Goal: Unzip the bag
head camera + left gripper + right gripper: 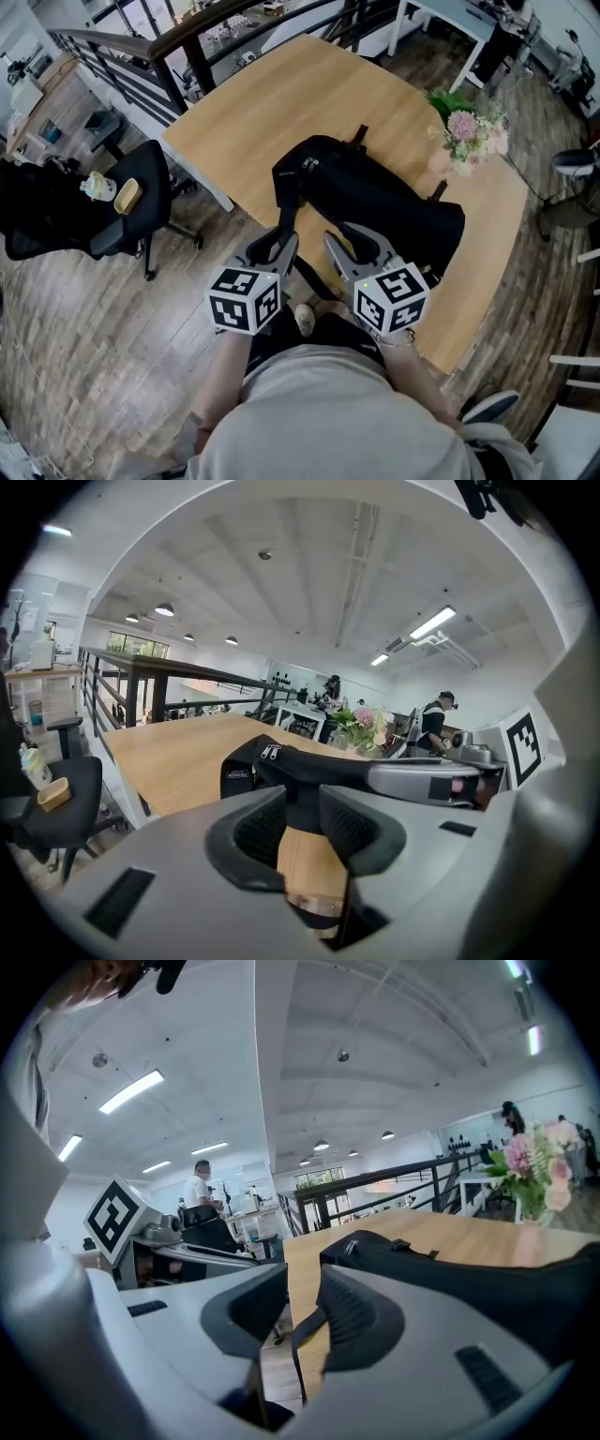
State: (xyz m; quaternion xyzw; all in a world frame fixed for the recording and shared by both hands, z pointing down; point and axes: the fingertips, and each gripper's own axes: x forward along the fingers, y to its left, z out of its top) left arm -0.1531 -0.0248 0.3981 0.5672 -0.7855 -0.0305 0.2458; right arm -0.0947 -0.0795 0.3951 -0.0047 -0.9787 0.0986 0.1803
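Note:
A black bag [375, 202] lies on its side on the wooden table [281, 103], with its zipper pulls [309, 164] at the left end. A strap [286, 211] hangs off the table's near edge. My left gripper [272, 246] hovers at that edge, just short of the bag's left end, jaws apart with nothing between them. In the left gripper view the bag [309, 771] and its pulls [271, 752] lie beyond the gap [302, 822]. My right gripper [359, 246] sits beside it near the bag's middle, also open and empty [302, 1307], with the bag [469, 1269] ahead to the right.
A vase of pink flowers [469, 131] stands on the table right of the bag. A black office chair [131, 202] stands left of the table, on the wooden floor. A dark railing [169, 47] runs behind the table. A person stands far off at a desk [436, 724].

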